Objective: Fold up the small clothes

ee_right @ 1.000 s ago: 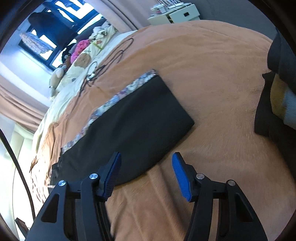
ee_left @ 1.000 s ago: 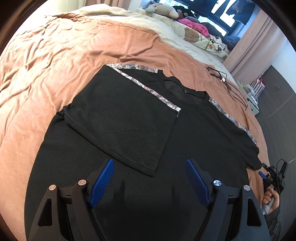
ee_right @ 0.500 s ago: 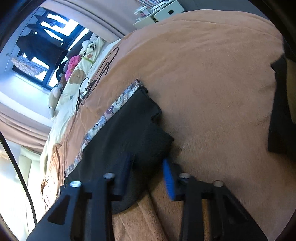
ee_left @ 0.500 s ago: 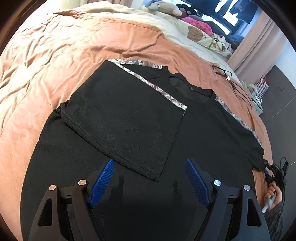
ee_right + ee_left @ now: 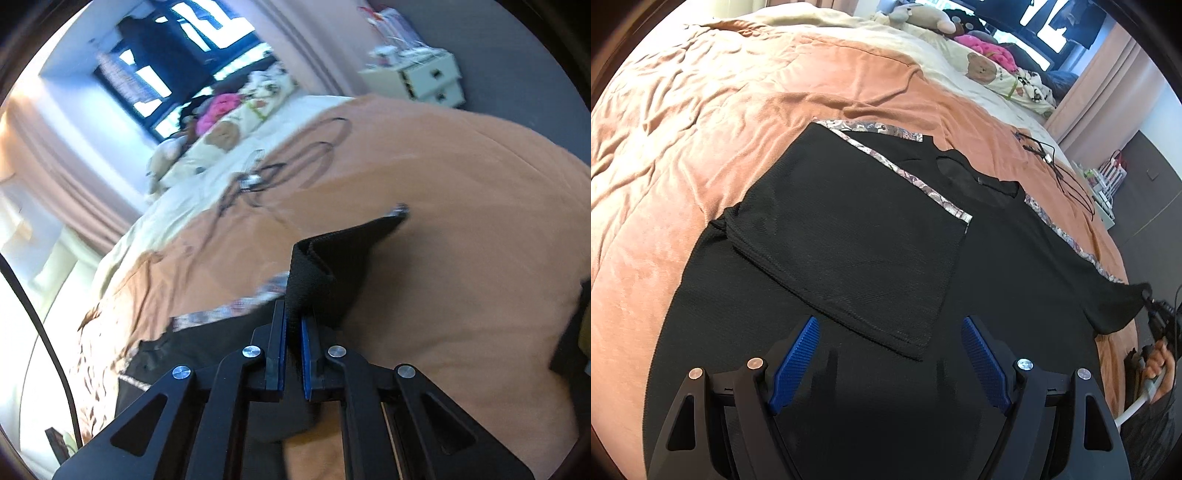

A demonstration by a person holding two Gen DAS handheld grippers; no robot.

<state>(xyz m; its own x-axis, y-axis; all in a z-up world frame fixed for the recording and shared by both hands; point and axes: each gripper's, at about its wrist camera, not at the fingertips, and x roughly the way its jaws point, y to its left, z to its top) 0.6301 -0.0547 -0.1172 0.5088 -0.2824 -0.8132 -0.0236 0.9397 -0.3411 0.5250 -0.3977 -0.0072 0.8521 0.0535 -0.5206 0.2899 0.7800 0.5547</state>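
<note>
A black T-shirt [image 5: 1004,258] with floral shoulder trim lies spread on an orange bedspread [image 5: 701,122]. Its left sleeve [image 5: 849,240] is folded inward over the body. My left gripper [image 5: 890,332] hovers open over the shirt's lower part, nothing between its blue pads. The shirt's right sleeve [image 5: 332,258] is pinched and lifted off the bed by my right gripper [image 5: 293,325], which is shut on it. That right gripper [image 5: 1156,317] shows in the left wrist view at the far right, in a hand, with the sleeve tip [image 5: 1119,306] pulled up.
Black cables [image 5: 1056,166] lie on the bedspread beyond the shirt. Plush toys and pillows [image 5: 990,66] crowd the head of the bed. A small white drawer unit [image 5: 424,77] stands past the bed by a dark wall. Another dark item [image 5: 576,332] lies at the right edge.
My right gripper closed on the right sleeve's edge and raised it off the bedspread, rolling a little. The left gripper stayed open over the shirt.
</note>
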